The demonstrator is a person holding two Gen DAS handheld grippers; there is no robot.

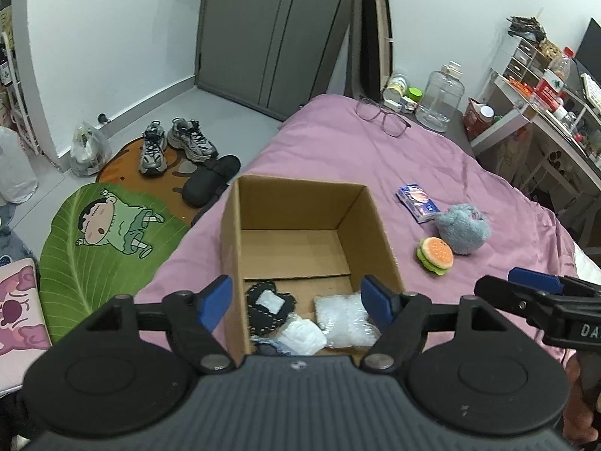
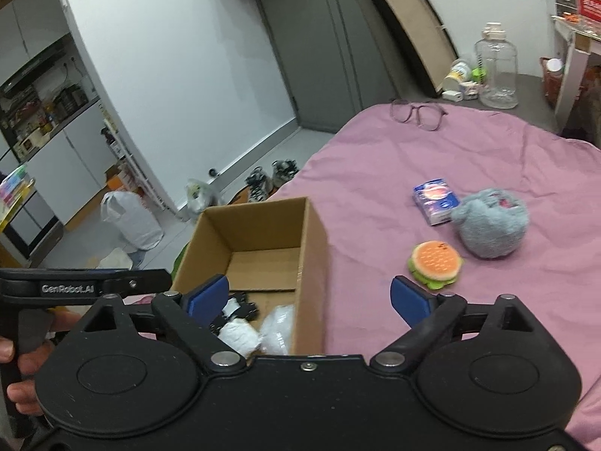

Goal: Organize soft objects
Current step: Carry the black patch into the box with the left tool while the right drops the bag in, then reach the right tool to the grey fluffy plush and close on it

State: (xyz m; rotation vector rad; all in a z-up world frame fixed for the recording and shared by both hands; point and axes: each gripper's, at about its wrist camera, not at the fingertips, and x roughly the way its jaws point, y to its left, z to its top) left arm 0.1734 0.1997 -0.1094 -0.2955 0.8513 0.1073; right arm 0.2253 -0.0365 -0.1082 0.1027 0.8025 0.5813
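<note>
Burger toy [image 1: 434,255]: a small plush hamburger, orange bun dotted with seeds, green lettuce frill at the rim; it lies on the pink bedspread [image 1: 375,158] to the right of the box, just beside the grey plush.
Grey plush [image 1: 464,228]: a fuzzy, rounded blue-grey lump with a bit of pink showing near its top, slumped on the bedspread just beyond the burger.
Blue packet [image 1: 417,203]: a small flat printed pack, lying just left of and beyond the grey plush, seeming to touch it.
Cardboard box [image 1: 263,203]: open-topped, plain brown, standing on the near left part of the bed, close to its edge.
Box contents: at the near end, a black knitted piece with pale stitching [image 1: 269,307], a crumpled white soft item [image 1: 302,336] and a clear bubbly plastic bag [image 1: 343,319], all bunched together; the far half of the floor is bare cardboard.
Left gripper [image 1: 296,302]: tongs released, blue pads spread wide over the near end of the box, holding nothing.
Right gripper [image 2: 310,298]: also spread and holding nothing, poised over the box's right wall, the burger just beyond its right pad.
Far end of bed: a pair of glasses [image 1: 383,114] lies there.
</note>
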